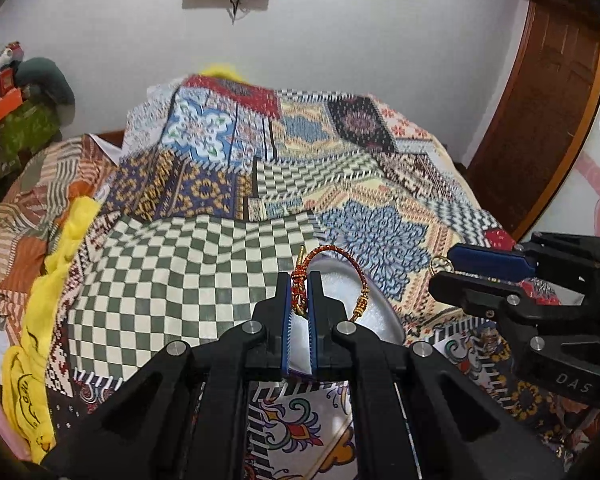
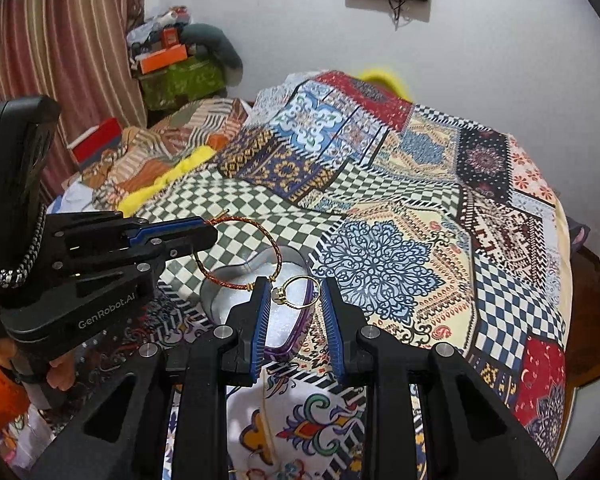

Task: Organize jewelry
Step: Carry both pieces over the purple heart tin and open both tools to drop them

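Note:
My left gripper is shut on a red and gold braided bracelet, holding it above an open heart-shaped tin on the patchwork bedspread. In the right wrist view the left gripper comes in from the left with the bracelet hanging over the tin. My right gripper holds a gold ring with a pale stone between its fingers, just above the tin. The right gripper also shows in the left wrist view with the ring at its tips.
The patchwork bedspread covers the bed. A yellow cloth lies along its left edge. Boxes and clutter are stacked by the striped curtain. More small jewelry lies on the spread near me. A wooden door frame stands at right.

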Demonstrator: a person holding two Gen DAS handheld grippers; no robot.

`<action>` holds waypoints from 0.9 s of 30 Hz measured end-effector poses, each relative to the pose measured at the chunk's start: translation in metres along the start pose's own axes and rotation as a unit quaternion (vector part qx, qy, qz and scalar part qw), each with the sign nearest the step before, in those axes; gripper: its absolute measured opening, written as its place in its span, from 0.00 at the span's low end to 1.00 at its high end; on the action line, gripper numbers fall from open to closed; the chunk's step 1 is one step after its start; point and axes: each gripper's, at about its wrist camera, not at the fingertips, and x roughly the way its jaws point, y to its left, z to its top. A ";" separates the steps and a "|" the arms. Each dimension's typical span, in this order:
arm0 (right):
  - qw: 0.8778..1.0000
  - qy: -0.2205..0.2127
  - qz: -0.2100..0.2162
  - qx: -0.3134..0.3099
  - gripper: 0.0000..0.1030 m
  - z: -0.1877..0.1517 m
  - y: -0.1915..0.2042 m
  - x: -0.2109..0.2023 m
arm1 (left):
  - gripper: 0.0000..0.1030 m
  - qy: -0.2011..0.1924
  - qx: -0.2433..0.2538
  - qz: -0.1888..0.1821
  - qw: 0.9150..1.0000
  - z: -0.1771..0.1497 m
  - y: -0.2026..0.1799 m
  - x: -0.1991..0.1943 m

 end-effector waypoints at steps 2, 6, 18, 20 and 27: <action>1.000 0.014 0.010 0.000 0.23 0.001 -0.002 0.008 | 0.06 0.013 0.001 -0.003 1.000 -0.002 0.001 0.008; 0.999 0.038 0.027 0.000 0.23 0.001 -0.004 0.021 | 0.06 0.037 0.004 -0.012 0.999 -0.004 0.003 0.021; 0.994 0.088 0.071 -0.013 0.23 0.006 0.006 0.056 | 0.05 0.062 -0.001 -0.018 0.998 -0.012 0.012 0.032; 0.993 0.094 0.069 -0.016 0.23 0.006 0.006 0.061 | 0.05 0.064 -0.003 -0.018 0.998 -0.013 0.013 0.032; 0.992 0.100 0.067 -0.022 0.23 0.005 0.004 0.068 | 0.05 0.063 0.004 -0.011 0.998 -0.013 0.012 0.029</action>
